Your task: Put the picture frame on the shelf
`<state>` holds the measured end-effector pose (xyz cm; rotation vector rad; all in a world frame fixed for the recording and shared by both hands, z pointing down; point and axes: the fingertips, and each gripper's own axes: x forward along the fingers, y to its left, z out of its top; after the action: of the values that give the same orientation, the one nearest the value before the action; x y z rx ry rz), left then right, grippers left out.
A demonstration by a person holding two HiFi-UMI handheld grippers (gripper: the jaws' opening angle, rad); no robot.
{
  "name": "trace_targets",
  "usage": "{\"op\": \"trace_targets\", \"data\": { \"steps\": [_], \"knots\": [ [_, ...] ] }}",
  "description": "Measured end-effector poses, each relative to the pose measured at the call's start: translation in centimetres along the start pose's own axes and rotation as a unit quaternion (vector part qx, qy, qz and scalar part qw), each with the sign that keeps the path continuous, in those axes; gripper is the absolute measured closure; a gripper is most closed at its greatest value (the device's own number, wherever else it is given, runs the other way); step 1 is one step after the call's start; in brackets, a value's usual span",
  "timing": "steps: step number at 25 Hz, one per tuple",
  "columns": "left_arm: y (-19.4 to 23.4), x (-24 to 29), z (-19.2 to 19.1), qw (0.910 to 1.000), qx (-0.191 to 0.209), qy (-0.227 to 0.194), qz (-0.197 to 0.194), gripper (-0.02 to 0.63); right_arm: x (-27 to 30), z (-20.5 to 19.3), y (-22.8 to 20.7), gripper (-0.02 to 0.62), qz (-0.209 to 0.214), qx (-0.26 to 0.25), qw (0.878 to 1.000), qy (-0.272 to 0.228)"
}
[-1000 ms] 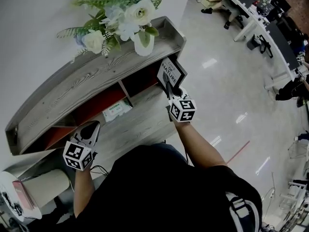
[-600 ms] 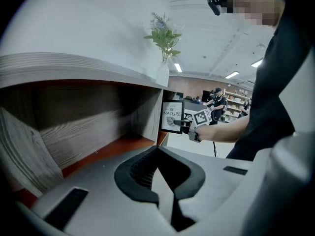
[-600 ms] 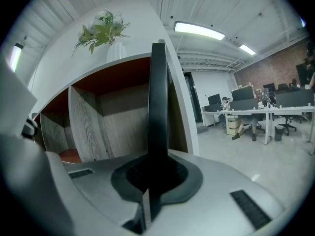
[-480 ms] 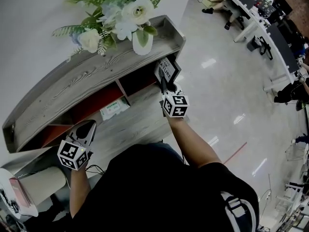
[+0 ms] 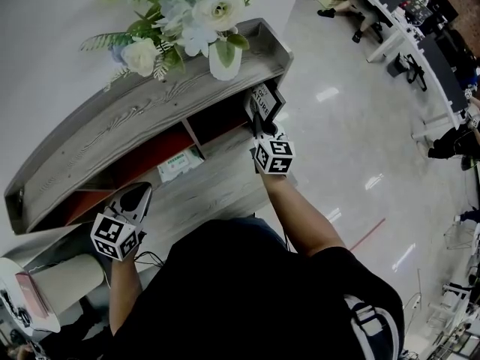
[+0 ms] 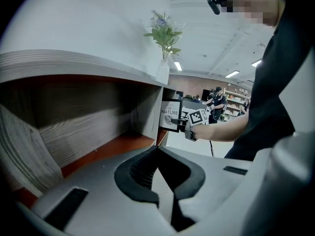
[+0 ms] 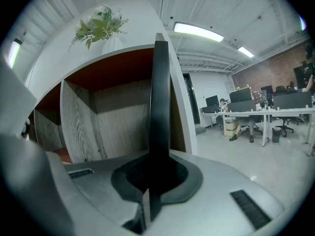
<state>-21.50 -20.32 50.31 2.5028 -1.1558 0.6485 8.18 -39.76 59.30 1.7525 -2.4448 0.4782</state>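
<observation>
The picture frame (image 5: 264,102), black-edged with a white print, hangs upright at the mouth of the right-hand compartment of the grey wooden shelf (image 5: 112,137). My right gripper (image 5: 259,130) is shut on its lower edge. In the right gripper view the frame (image 7: 160,102) shows edge-on as a dark bar rising from the closed jaws (image 7: 157,168), with the red-backed compartment behind it. My left gripper (image 5: 133,199) hovers low in front of the shelf's left end, its jaws (image 6: 156,149) shut with nothing in them. From there the frame (image 6: 170,116) appears at the far right of the shelf.
A white vase of flowers (image 5: 223,58) stands on the shelf top above the right compartment. A green and white box (image 5: 180,165) lies in the middle compartment. A round white stand (image 5: 22,306) is at lower left. Glossy floor and office desks (image 5: 397,28) lie to the right.
My right gripper has carried the frame a little up and in toward the shelf's right compartment. The left gripper has hardly moved.
</observation>
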Motion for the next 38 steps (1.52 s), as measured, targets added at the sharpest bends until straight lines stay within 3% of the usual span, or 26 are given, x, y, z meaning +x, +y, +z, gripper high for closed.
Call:
{"op": "trace_targets", "data": {
  "steps": [38],
  "knots": [
    [1.7,-0.7,-0.4,0.9999,-0.007,0.006,0.014,0.588,4.1,-0.4,0.0,0.572,-0.012,-0.003,1.0,0.004]
  ]
}}
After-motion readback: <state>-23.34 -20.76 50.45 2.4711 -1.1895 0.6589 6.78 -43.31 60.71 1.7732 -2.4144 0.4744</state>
